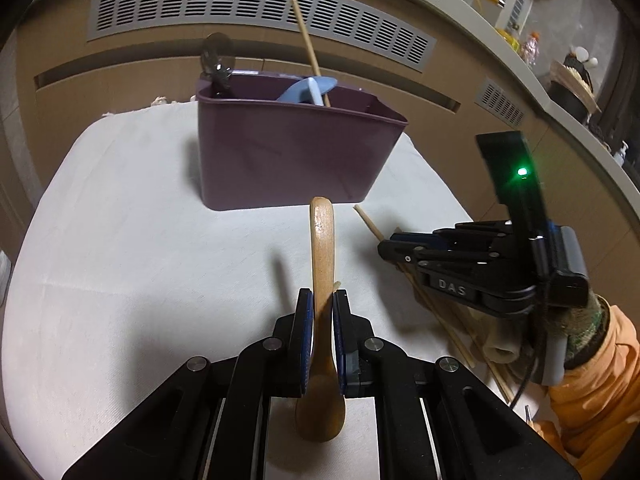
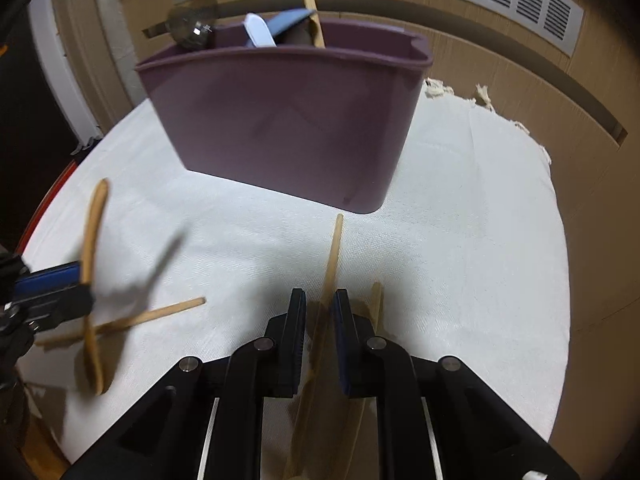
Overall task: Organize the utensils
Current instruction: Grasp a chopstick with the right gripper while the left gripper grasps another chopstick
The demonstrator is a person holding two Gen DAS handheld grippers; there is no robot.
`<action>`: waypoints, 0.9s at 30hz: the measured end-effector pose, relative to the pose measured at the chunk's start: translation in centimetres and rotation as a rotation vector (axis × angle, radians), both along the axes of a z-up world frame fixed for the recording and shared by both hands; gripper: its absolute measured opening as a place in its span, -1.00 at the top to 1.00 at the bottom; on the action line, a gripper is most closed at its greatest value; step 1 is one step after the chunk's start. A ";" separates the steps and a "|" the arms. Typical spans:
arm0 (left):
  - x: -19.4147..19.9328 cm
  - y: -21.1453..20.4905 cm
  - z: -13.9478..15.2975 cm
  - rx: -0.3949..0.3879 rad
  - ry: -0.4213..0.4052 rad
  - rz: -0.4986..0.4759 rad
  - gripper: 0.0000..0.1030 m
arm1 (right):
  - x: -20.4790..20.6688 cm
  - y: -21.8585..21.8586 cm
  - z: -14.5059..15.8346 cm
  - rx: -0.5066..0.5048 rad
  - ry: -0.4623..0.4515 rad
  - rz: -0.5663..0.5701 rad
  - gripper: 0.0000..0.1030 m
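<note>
Left wrist view: my left gripper (image 1: 322, 312) is clamped on the wooden spoon (image 1: 322, 248), lifted off the white-clothed tabletop (image 1: 140, 240); my right gripper (image 2: 320, 312) pinches a chopstick (image 2: 334, 248). Next, I judge, both go over the purple bin (image 1: 296, 152) beyond, then release.

Tan wood-panel wall (image 1: 120, 76) behind (grey slotted vent (image 1: 256, 16) set in); cluttered shelf (image 1: 568, 92) at right.

The place looks like a home: a white woven cloth (image 1: 140, 240) covers the worktop, beige wood-panelled walls carry a long grey slatted vent grille (image 1: 256, 16), and a grey ledge (image 1: 568, 112) holds household clutter.
</note>
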State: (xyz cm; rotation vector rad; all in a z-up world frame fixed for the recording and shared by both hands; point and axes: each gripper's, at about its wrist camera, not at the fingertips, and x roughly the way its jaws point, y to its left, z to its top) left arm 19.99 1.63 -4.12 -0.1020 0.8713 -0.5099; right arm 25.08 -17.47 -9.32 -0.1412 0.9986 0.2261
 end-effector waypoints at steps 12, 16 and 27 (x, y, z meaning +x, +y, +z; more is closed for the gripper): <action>-1.3 0.3 1.5 -0.003 -0.024 0.007 0.80 | -2.9 -1.1 1.6 0.057 -0.002 -0.007 0.88; -2.5 0.4 2.9 -0.008 -0.054 0.014 0.80 | -6.2 -2.4 4.2 0.109 -0.069 -0.014 0.88; -6.3 -0.3 8.3 -0.013 -0.183 0.012 0.80 | -13.3 -4.3 9.9 0.206 -0.234 -0.005 0.88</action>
